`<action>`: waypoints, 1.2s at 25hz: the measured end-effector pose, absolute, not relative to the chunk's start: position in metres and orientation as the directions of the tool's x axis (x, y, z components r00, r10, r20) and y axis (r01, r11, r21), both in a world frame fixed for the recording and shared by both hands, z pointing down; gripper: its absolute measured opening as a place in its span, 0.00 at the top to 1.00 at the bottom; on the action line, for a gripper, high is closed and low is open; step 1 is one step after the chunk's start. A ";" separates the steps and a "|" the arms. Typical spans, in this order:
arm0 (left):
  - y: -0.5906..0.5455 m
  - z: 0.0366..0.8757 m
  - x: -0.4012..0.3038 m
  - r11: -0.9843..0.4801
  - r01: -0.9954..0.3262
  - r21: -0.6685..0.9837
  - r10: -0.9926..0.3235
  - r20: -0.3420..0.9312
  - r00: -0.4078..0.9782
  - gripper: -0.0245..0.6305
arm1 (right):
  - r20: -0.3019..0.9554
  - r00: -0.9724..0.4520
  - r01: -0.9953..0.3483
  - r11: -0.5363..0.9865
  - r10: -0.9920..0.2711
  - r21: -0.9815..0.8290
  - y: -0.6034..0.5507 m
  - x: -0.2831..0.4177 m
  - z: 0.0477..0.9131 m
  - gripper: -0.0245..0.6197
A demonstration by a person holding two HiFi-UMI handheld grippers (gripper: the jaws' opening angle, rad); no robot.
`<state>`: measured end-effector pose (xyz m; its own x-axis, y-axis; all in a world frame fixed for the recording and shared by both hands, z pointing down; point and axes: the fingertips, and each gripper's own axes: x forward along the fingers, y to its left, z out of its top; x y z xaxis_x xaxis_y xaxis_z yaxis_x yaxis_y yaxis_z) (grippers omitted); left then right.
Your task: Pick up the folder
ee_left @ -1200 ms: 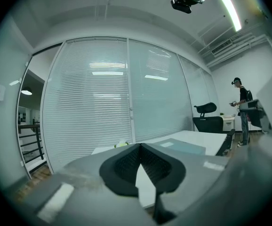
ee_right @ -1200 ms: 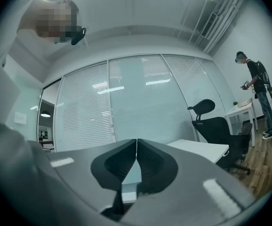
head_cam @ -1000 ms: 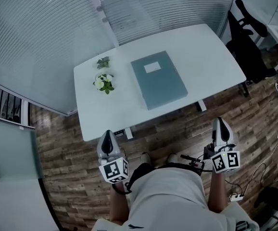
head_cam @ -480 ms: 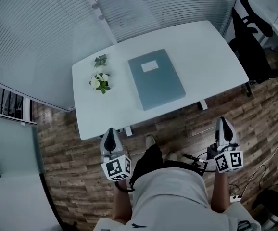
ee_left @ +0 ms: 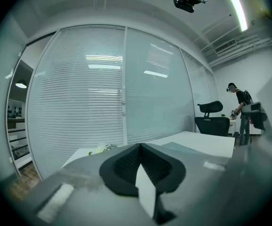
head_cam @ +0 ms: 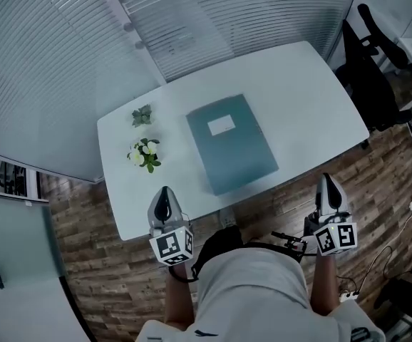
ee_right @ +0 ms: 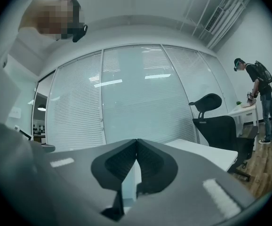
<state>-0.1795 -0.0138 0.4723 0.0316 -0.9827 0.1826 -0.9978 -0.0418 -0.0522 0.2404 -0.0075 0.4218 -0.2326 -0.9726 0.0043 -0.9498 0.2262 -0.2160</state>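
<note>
Head view, entry on approach. Left hand-held gripper and right hand-held gripper are both clenched with nothing between the jaws. The left gripper view and right gripper view confirm this: pads meet tip to tip and are empty.

Change over the last second: the person has closed in on the bench. Its near edge, previously ahead of the tips, now lies under the left tip, while the right tip is still over the wood floor. The jaws have stayed shut throughout.

Judgement: this is the reach phase, with no contact yet. The jaws must open before any grasp, and the flat folder probably needs an edge to get under.

Folder: a blue-grey, thin rectangle lying flat on the bench, roughly central. Its long axis runs about 11 to 5 o'clock. A white label sits towards the far end. The near short edge lies close to the bench's near edge. From the left tip it is at about 1 o'clock, and from the right tip at about 10 o'clock. It is apart from both.

Flowers stand at 9 o'clock of the folder, well apart. An office chair is at 2 o'clock, off the bench.
</note>
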 end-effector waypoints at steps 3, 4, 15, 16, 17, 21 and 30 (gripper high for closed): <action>-0.051 0.471 -0.186 -0.070 -0.996 -0.050 -0.981 0.182 0.059 0.95 | -0.004 -0.220 -0.953 0.216 -0.976 -0.213 -0.039 0.228 0.416 0.96; -0.062 0.472 -0.187 -0.082 -0.995 -0.049 -0.980 0.183 0.072 0.95 | -0.004 -0.218 -0.953 0.213 -0.976 -0.213 -0.049 0.223 0.415 0.96; -0.123 0.497 -0.193 -0.165 -0.986 -0.004 -0.958 0.239 0.159 0.95 | 0.070 -0.237 -0.965 0.226 -0.969 -0.130 -0.129 0.183 0.431 0.96; -0.123 0.499 -0.194 -0.159 -0.987 -0.004 -0.957 0.245 0.154 0.95 | 0.089 -0.251 -0.963 0.239 -0.964 -0.124 -0.135 0.181 0.436 0.96; -0.123 0.501 -0.196 -0.152 -0.988 -0.004 -0.957 0.250 0.147 0.95 | 0.120 -0.268 -0.960 0.254 -0.956 -0.119 -0.142 0.179 0.443 0.96; -0.121 0.502 -0.195 -0.122 -0.993 -0.006 -0.960 0.255 0.116 0.95 | 0.354 -0.343 -0.939 0.319 -0.870 -0.127 -0.169 0.167 0.494 0.88; -0.107 0.505 -0.196 -0.064 -0.998 -0.003 -0.960 0.274 0.061 0.95 | 0.625 -0.520 -0.854 0.373 -0.582 -0.362 -0.212 0.125 0.577 0.44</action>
<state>-0.1962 -0.1065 0.5054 0.0612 -0.9599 0.2737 -0.9979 -0.0644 -0.0026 0.1249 -0.2124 0.5770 -0.5197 -0.5825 0.6250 -0.8541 0.3732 -0.3623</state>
